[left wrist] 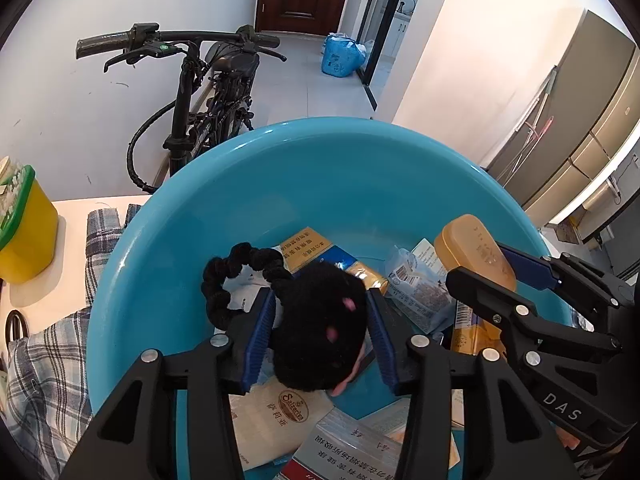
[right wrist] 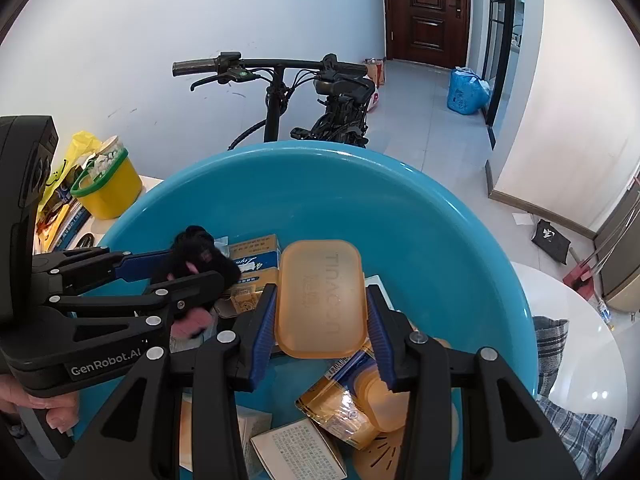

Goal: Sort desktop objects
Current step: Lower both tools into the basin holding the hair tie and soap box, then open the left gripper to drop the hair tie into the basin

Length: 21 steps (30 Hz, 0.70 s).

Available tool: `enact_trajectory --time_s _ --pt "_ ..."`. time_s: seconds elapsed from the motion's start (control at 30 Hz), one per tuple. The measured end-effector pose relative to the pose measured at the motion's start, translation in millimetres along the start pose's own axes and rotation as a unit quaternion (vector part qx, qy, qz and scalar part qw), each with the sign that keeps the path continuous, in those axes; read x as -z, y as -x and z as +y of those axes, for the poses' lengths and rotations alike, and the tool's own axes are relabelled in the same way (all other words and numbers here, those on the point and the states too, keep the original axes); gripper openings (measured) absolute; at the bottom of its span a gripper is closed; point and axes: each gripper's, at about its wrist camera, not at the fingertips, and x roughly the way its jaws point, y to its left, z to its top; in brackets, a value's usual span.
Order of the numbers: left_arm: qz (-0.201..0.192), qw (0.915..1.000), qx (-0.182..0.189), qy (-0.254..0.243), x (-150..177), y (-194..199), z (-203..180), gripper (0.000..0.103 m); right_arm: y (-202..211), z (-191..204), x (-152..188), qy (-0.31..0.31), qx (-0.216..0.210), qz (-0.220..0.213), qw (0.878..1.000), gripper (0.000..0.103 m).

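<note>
White table (left wrist: pixel 68 264) under a checked cloth (left wrist: pixel 40 360), a bicycle (left wrist: pixel 216 92) parked against the wall behind, and a yellow tub (left wrist: pixel 24 232) off at the left edge. Nearly everything sits in the big blue basin (left wrist: pixel 320 132) in the middle.

Both tongs hang over that basin, angled down into it, side by side. The left gripper (left wrist: pixel 320 294) has a black fluffy toy (left wrist: pixel 320 332) filling the gap between its blue pads. The fuzz reaches both pads, but I cannot tell whether they press on it or merely flank it. A black scrunchie (left wrist: pixel 224 276) loops out just left of it, by the left finger.

The right gripper (right wrist: pixel 322 290) is clamped on an orange soap box (right wrist: pixel 320 300), which is held clear above the clutter. Its long axis runs straight out along the fingers, away from the hand.

Down in the basin lie cigarette packs (left wrist: pixel 308 246), a tissue pack (left wrist: pixel 416 292), paper packets and some round orange pieces, all jumbled. As I judge it, each hand already has its item, so the next move turns on carrying them out over the rim, with the right hand nearer the right side.
</note>
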Motion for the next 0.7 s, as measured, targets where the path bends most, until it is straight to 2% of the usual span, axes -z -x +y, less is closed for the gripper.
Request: enact_trajectory --time_s 0.17,0.7 --pt "-0.011 0.9999 -0.004 0.0 0 8 0 0.053 -3 1 0 0.004 -0.003 0.007 1.0 0.042" --pt "-0.017 0.9997 -0.014 -0.013 -1 16 -3 0.054 -6 4 0 0.011 -0.006 0.017 1.0 0.042"
